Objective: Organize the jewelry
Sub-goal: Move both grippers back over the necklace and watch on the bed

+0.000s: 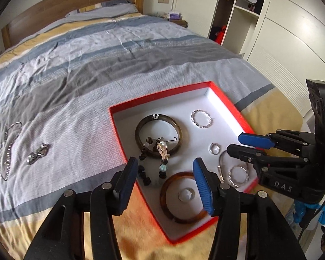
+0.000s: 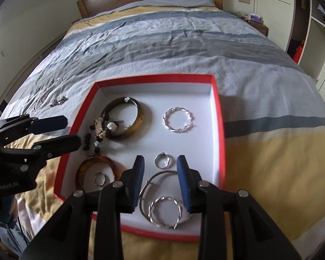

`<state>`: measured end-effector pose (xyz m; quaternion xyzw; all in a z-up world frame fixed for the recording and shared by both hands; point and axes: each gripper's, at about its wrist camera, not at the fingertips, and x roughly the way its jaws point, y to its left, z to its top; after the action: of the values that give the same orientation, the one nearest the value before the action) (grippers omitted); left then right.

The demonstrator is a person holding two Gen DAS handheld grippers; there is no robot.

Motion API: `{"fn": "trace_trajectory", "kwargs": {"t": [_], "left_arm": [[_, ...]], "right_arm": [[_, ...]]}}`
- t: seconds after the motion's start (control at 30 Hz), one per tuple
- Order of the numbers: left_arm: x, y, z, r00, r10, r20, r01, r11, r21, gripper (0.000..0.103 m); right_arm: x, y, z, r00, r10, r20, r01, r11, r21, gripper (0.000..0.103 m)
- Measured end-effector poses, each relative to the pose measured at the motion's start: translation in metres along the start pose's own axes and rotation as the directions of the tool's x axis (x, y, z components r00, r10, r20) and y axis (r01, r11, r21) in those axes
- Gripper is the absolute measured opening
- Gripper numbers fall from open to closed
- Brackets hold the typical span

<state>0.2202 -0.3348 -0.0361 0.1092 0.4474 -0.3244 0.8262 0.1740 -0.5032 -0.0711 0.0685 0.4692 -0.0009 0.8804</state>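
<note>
A red box with a white floor (image 1: pixel 225 101) (image 2: pixel 216 112) lies on the bed. It holds a dark brown bangle (image 1: pixel 140 127) (image 2: pixel 139 117), an amber bangle (image 1: pixel 164 197) (image 2: pixel 86 164), twisted silver bracelets (image 1: pixel 201 119) (image 2: pixel 177 120) (image 2: pixel 164 212), small rings (image 1: pixel 214 148) (image 2: pixel 162 160) and a beaded strand (image 1: pixel 162 169) (image 2: pixel 97 138). My left gripper (image 1: pixel 165 173) (image 2: pixel 72 130) is open and empty over the box's left edge. My right gripper (image 2: pixel 160 169) (image 1: pixel 234 143) is open and empty over the box's near right part.
A silver chain (image 1: pixel 8 151) (image 2: pixel 46 95) and a small silver piece (image 1: pixel 38 153) (image 2: pixel 58 101) lie on the striped bedspread left of the box. A wooden headboard (image 1: pixel 75 6) stands at the far end. White wardrobes (image 1: pixel 281 32) stand on the right.
</note>
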Motion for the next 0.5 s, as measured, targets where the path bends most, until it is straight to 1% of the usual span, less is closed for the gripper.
{"fn": "trace_trajectory", "kwargs": {"t": [0.2, 0.5], "left_arm": [[-0.041, 0.006, -0.014, 0.999, 0.023, 0.042, -0.022, 1.0, -0.021, 0.056], [-0.11, 0.025, -0.056, 0.99, 0.087, 0.112, -0.079, 0.994, -0.07, 0.058]], "right_arm": [[-0.03, 0.007, -0.006, 0.999, -0.011, 0.034, 0.01, 1.0, 0.022, 0.03], [-0.081, 0.039, -0.023, 0.994, -0.011, 0.105, 0.009, 1.0, 0.016, 0.03]]}}
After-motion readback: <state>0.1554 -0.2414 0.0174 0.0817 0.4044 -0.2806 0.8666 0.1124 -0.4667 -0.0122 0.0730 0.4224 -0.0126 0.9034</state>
